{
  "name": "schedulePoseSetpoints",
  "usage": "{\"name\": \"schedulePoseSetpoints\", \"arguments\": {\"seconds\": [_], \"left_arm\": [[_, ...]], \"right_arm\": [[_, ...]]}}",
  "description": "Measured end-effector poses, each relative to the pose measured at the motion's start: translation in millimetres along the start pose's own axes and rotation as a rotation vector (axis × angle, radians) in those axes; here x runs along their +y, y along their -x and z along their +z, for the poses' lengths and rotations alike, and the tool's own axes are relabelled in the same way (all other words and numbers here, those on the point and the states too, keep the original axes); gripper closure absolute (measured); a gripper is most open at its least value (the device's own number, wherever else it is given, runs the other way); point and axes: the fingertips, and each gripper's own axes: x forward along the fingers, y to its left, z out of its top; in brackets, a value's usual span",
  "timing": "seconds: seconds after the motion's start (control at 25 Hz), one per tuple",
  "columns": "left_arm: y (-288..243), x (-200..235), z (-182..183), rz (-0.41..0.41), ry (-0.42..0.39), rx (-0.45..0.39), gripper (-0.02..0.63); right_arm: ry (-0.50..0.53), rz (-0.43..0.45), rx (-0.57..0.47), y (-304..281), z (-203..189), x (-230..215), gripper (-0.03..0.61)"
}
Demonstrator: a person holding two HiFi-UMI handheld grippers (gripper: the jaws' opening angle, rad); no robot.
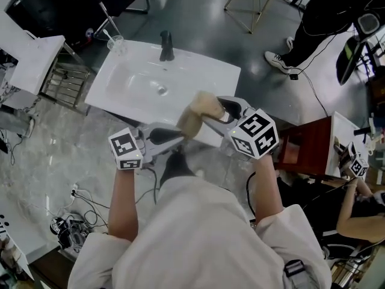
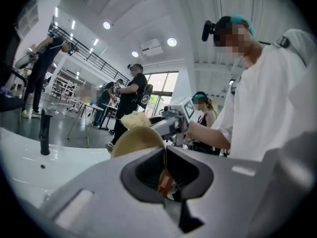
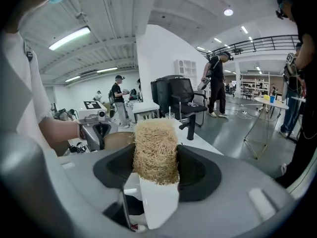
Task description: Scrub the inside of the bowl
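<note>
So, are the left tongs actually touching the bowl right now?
Touching. The left gripper view shows the left tongs closed on the thin rim of the bowl, with no gap on either side, and the bowl's body stands just beyond them.

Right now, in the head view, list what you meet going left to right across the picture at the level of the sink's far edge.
Metal rack → clear cup → black faucet → standing person's sneaker.
</note>
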Motion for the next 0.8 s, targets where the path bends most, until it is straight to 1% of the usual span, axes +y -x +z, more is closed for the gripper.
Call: {"name": "schedulePoseSetpoints", "arguments": {"seconds": [0.08,0.2,0.36,0.48,0.64,0.8], "left_arm": [[3.5,-10.0,4.6,-0.017,-0.008,-0.019,0.595],[3.9,-17.3,15.9,-0.033,-0.014,-0.063,0.594],[5.1,-22.6,37.2,-0.061,-0.010,-0.145,0.594],[5.3,-26.7,51.0,-0.071,-0.014,-0.204,0.594],[-0.1,-22.6,63.3,-0.051,-0.020,-0.255,0.594],[-2.4,-7.8,68.4,-0.001,0.004,-0.298,0.595]], "right_arm": [[0.020,-0.007,0.014,2.6,-2.4,0.1,0.319],[0.022,-0.016,0.024,5.6,-5.3,-5.3,0.319],[0.001,-0.043,0.042,7.8,-11.3,-14.7,0.319],[-0.007,-0.051,0.067,7.0,-21.6,-13.0,0.319],[-0.013,-0.044,0.106,2.0,-37.3,-3.8,0.319],[-0.031,0.010,0.130,-4.0,-51.7,15.7,0.321]]}}
